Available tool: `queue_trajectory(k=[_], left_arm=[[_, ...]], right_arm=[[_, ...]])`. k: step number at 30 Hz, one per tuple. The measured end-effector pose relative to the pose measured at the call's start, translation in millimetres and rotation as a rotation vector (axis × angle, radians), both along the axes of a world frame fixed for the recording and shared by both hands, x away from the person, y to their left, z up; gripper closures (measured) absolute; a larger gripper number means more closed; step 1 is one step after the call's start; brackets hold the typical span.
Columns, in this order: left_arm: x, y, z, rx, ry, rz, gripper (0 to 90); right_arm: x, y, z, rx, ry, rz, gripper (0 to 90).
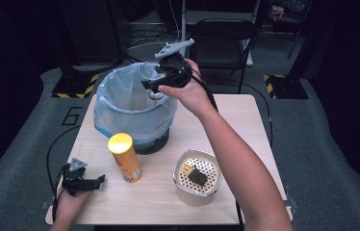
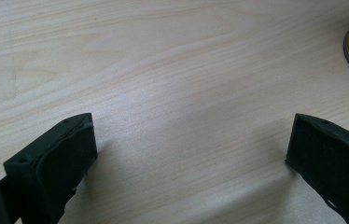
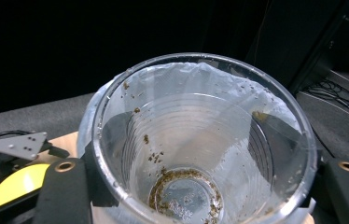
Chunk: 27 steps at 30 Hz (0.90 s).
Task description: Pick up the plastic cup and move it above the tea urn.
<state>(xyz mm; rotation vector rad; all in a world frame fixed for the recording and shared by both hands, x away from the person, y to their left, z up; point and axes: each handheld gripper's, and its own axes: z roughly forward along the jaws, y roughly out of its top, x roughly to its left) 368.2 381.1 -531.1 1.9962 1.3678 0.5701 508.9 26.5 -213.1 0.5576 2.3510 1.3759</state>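
Clear plastic cup (image 3: 200, 154), brown crumbs inside, pinched between the jaws of the right gripper (image 1: 161, 82) above the bag-lined bin (image 1: 115, 113); left gripper (image 1: 84, 182) spread, empty, resting on table (image 1: 245, 125) near yellow can (image 1: 124, 157)

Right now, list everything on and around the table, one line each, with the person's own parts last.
Clear plastic cup: one, see-through with brown crumbs inside, clamped in the right gripper above the bin.
Bin: one, dark, lined with a pale blue bag, far left part of the table.
Chip can: one, yellow with a yellow lid, upright in front of the bin.
Perforated container: one, cream, near right, dark and yellow scraps on its top.
Table: one, light wood.
Folding chair: one, black, behind the table.
Left gripper: black, open, resting near the table's left corner.
Right gripper: black, shut on the cup.
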Motion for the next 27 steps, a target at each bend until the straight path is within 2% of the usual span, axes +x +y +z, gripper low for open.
queue_trajectory(k=[11,12,14,15,16,18,19,20,22,24,25,27], left_arm=[[-0.2,-0.3,0.0,-0.001,-0.002,0.001,1.6],[-0.2,-0.3,0.0,-0.001,-0.002,0.001,1.6],[-0.2,-0.3,0.0,-0.001,-0.002,0.001,1.6],[-0.2,-0.3,0.0,-0.001,-0.002,0.001,1.6],[-0.2,-0.4,0.0,-0.001,-0.002,0.001,1.6],[-1.0,-0.7,0.2,0.000,0.001,-0.005,1.6],[-1.4,-1.1,0.1,-0.002,0.001,-0.006,1.6],[-1.7,-1.2,-0.1,-0.003,0.000,-0.008,1.6],[-2.3,-1.3,0.2,-0.005,0.008,-0.008,1.6],[-2.3,-0.2,0.8,0.007,0.007,-0.023,1.6],[-2.6,-1.0,0.2,-0.002,0.000,-0.016,1.7],[-2.9,-1.2,1.1,-0.002,0.009,-0.017,1.7]], right_arm=[[21.9,32.3,-17.1,-0.019,0.007,-0.062,27.5],[22.7,35.6,-17.9,-0.015,0.010,-0.064,25.7],[23.1,39.8,-19.4,0.001,0.004,-0.091,9.0],[21.7,41.8,-20.7,0.017,0.016,-0.113,4.8],[21.4,42.4,-21.5,0.016,0.025,-0.113,4.5],[19.5,41.4,-22.6,0.030,0.013,-0.107,2.8],[18.5,39.9,-22.2,0.040,0.024,-0.099,2.9],[15.4,33.9,-20.6,0.049,0.017,-0.095,3.6],[14.5,32.0,-20.3,0.050,0.011,-0.095,4.5],[10.5,22.2,-20.0,0.042,0.004,-0.093,5.2],[8.5,16.4,-20.5,0.038,0.001,-0.090,5.4],[4.9,3.6,-23.0,0.032,0.000,-0.088,6.5]])
